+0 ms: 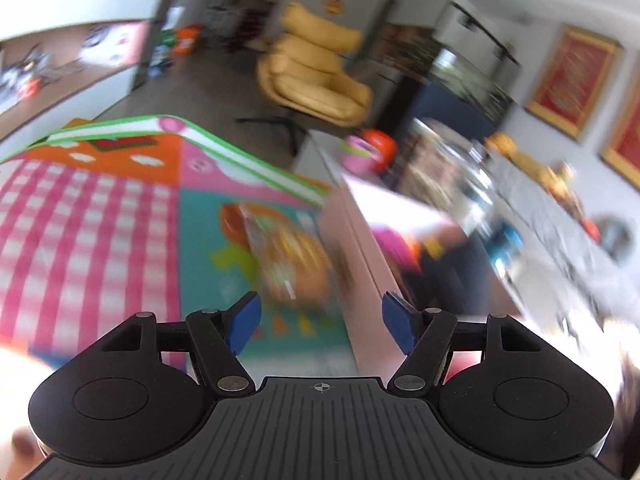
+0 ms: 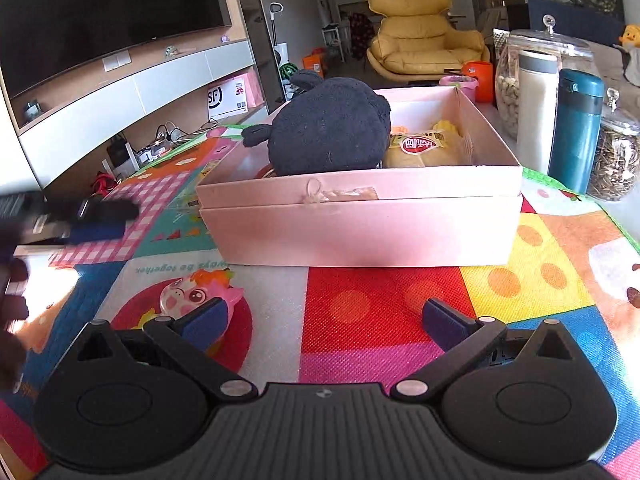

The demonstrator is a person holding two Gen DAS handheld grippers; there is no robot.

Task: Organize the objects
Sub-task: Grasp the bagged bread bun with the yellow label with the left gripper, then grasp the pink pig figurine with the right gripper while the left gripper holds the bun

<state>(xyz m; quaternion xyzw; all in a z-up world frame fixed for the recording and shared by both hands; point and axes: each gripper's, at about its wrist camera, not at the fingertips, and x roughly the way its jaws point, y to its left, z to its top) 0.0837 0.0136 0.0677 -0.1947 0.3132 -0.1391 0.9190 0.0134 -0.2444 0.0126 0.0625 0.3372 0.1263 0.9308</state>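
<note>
The right gripper [image 2: 322,320] hovers low over the colourful patterned play mat [image 2: 384,312], its blue pads spread wide and holding nothing. Just beyond it stands the pale pink cardboard box [image 2: 360,228], which holds a dark navy plush toy [image 2: 328,128] on the left and a yellow snack bag with a red label [image 2: 424,148] on the right. The left gripper [image 1: 320,320] is also spread and empty, and its view is blurred. Ahead of it, on the mat beside the box's left wall, lies an orange printed plastic packet [image 1: 292,256]. I judge this packet light, crinkly and slippery, so it is better to pinch it at one flat edge.
</note>
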